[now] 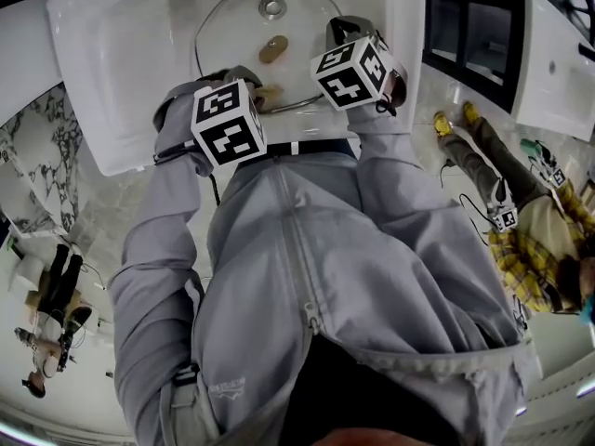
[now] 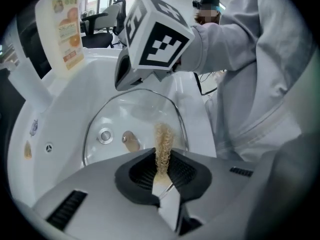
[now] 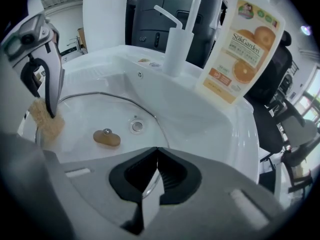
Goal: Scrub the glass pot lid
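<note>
The glass pot lid lies dome-down in the basin of the white sink, its brown knob just beside the drain that shows through the glass. The step in hand looks like the scrubbing itself, one side steadying and the other rubbing. To do it well, the scrubber should be pressed flat against the glass rather than dabbed with its tip. It should be worked in overlapping arcs from the metal rim in toward the knob, with a pass round the knob's base where grime tends to collect. The steadying side should grip firmly, since wet glass on a smooth basin is likely to slide or spin under pressure. The left tongs are clenched on a tan, fibrous scrubber, which sticks out upright beyond the pads. In the right gripper view its free end sits at the lid's left edge, but whether it presses on the glass or hangs just clear cannot be told. The right tongs are closed as tight as they go. The lid's thin rim runs straight in between them, so they appear to be pinching that near edge to hold the lid in place. A dish soap bottle stands on the sink's ledge near the faucet, well apart from both tongs
</note>
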A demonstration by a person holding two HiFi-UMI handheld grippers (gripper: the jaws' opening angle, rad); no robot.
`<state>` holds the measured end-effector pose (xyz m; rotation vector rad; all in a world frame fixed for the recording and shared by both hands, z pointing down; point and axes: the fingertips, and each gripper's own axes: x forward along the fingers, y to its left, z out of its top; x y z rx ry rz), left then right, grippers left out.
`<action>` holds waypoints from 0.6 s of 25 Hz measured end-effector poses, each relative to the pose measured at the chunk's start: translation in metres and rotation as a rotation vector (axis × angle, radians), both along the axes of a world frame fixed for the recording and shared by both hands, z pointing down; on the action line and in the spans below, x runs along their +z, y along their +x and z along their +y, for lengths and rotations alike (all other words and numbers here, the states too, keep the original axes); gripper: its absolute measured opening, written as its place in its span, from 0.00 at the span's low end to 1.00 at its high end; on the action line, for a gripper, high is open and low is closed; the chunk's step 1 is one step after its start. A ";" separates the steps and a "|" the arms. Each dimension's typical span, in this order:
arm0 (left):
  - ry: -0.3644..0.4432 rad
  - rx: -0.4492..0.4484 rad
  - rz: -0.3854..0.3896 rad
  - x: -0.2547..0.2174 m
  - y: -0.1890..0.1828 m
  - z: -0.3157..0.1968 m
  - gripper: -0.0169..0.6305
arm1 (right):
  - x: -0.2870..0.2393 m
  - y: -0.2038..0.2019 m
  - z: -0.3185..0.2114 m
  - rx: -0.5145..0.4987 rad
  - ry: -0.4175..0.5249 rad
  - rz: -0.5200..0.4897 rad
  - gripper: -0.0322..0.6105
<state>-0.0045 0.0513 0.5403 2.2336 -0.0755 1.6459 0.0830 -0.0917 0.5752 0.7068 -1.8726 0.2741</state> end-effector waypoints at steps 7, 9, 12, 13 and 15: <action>0.216 -0.151 -0.076 0.032 -0.018 -0.086 0.09 | -0.003 0.003 -0.006 0.002 -0.026 -0.031 0.06; 0.320 -0.161 -0.123 0.044 -0.023 -0.115 0.09 | -0.004 0.000 -0.009 -0.005 -0.029 -0.041 0.06; 0.459 -0.141 -0.179 0.061 -0.026 -0.151 0.09 | -0.005 -0.005 -0.014 -0.015 -0.044 -0.055 0.06; 0.489 -0.137 -0.190 0.067 -0.026 -0.161 0.09 | -0.005 -0.005 -0.015 -0.018 -0.051 -0.058 0.06; 0.532 -0.122 -0.208 0.080 -0.024 -0.177 0.09 | -0.003 -0.005 -0.018 -0.024 -0.062 -0.063 0.06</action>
